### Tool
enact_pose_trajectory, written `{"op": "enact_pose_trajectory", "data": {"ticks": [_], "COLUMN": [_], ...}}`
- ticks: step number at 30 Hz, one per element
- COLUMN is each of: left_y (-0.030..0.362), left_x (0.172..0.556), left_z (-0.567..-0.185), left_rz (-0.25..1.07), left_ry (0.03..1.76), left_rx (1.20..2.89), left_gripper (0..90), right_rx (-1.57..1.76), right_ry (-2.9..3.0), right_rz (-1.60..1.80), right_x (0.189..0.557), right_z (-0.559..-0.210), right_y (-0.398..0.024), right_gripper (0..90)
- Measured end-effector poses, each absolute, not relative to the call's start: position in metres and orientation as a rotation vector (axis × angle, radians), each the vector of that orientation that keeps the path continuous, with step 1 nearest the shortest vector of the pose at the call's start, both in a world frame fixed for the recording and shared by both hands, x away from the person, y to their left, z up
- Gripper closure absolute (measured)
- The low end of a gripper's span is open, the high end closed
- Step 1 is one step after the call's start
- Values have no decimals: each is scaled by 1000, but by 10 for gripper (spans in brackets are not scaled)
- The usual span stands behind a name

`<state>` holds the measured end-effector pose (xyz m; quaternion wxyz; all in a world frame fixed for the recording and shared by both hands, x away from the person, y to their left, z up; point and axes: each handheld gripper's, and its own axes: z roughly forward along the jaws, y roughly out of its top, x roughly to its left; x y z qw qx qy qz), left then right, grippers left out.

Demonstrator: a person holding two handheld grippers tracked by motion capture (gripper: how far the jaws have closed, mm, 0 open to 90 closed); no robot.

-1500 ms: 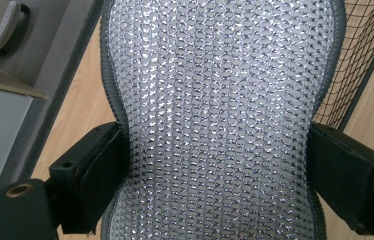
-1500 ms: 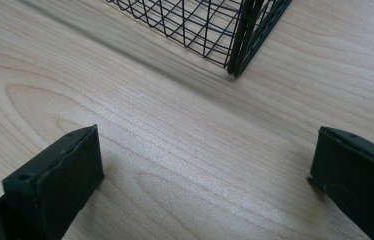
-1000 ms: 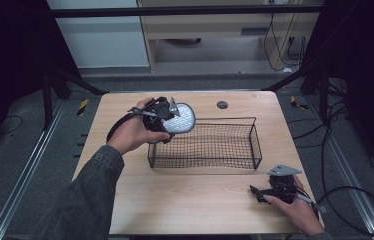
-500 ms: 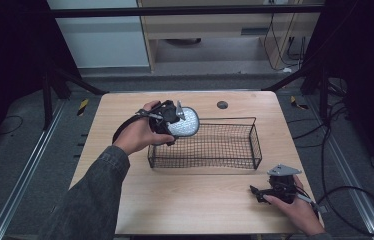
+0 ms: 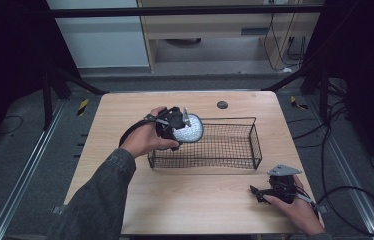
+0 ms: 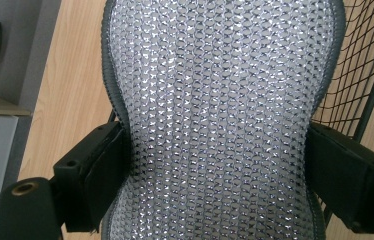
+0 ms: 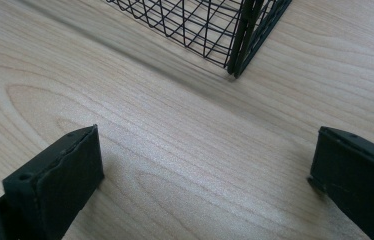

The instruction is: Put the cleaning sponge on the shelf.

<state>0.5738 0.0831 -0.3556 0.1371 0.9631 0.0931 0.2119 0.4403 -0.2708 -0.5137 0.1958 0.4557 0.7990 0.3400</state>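
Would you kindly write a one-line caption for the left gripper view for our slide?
Left gripper shut on a silvery mesh pad, held beside a black wire basket above the wooden table.

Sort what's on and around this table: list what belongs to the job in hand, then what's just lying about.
In the job:
- silver mesh scrubber, clamped in the left gripper
- black wire basket, which the scrubber is held over

Lying about:
- small dark round thing at the table's far edge
- right gripper, open, resting on the table
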Motion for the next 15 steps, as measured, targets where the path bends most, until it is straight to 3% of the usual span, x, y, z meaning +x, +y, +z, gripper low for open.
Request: {"op": "enact_pose_trajectory", "data": {"ticks": [15], "left_y": [79], "left_x": [574], "left_z": [-363], "left_rz": [602], "left_ry": [239], "left_rx": [2803], "left_gripper": [131], "right_rx": [1273], "right_ry": [2240], "right_rz": [954], "right_x": [440], "right_z": [-514], "right_y": [-271], "right_gripper": [6]}}
